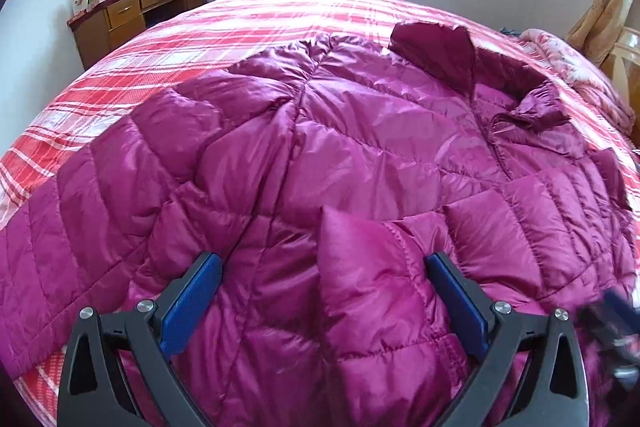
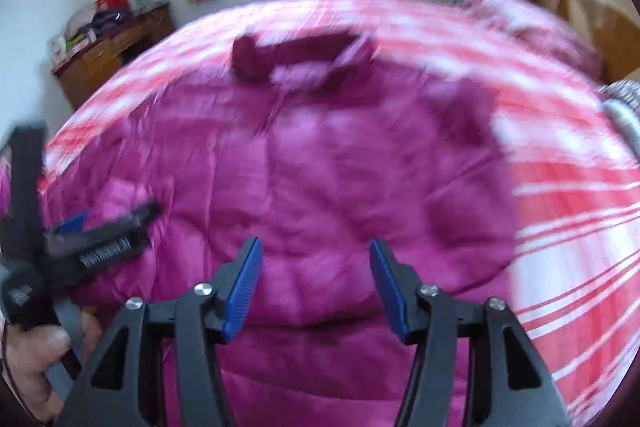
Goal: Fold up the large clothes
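Left gripper (image 1: 324,263) spread wide around a raised fold of the magenta down jacket (image 1: 320,131), gripping nothing yet. Right gripper (image 2: 316,259) likewise open, empty, poised over jacket spread ahead on the bed (image 1: 260,15), probably lining up a fold.

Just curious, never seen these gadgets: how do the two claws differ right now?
The left claw has a raised fold of the purple jacket between its fingers; the right claw has only flat jacket showing between its fingers. The left claw gapes wider than the right. Both are open, black with blue pads, over the jacket on the bed.
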The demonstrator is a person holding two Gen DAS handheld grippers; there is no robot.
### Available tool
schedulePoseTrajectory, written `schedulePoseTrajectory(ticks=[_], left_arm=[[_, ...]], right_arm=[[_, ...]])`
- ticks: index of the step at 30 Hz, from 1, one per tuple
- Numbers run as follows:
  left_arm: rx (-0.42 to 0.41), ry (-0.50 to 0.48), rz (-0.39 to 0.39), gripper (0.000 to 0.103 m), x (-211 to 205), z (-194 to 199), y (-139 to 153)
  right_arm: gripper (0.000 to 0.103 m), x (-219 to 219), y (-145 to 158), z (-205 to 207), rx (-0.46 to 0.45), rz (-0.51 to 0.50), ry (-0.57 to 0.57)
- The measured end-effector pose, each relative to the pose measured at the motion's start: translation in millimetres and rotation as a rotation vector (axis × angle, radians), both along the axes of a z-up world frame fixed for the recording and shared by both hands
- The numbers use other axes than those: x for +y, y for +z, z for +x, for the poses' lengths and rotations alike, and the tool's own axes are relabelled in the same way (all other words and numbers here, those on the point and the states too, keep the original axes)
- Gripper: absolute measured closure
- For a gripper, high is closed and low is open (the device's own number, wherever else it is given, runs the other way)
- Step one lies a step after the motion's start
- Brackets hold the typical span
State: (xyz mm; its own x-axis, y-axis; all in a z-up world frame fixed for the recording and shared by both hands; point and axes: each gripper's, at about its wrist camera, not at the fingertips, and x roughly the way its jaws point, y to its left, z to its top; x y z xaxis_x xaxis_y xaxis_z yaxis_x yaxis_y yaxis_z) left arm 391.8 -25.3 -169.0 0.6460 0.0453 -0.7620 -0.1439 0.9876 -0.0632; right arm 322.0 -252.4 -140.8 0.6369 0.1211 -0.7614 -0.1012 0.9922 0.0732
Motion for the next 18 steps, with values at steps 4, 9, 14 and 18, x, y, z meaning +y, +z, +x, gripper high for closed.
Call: schedulePoseTrajectory(ticks=[4,9,14,18], left_arm=[[-0.04,-0.07,0.031,0.001,9.3,-27.8,12.8],[-0.124,-0.018,0.091,0.001,44.5,-48.2,31.9],[-0.165,0.081,0.16,0.001,108.8,-74.3,48.7],[-0.132,0.206,0.251,0.001,172.8,-108.8,45.2]], right_arm=[[0.043,11.8,-9.2,-1.5,-0.054,-0.078,0.003],[0.043,14.6,-11.2,0.3,-0.052,-0.075,0.003],[0.043,12.5,-11.3,-2.4,-0.059,-0.069,0.003],[0.042,10.8,-9.2,-7.5,-0.066,-0.061,0.001]])
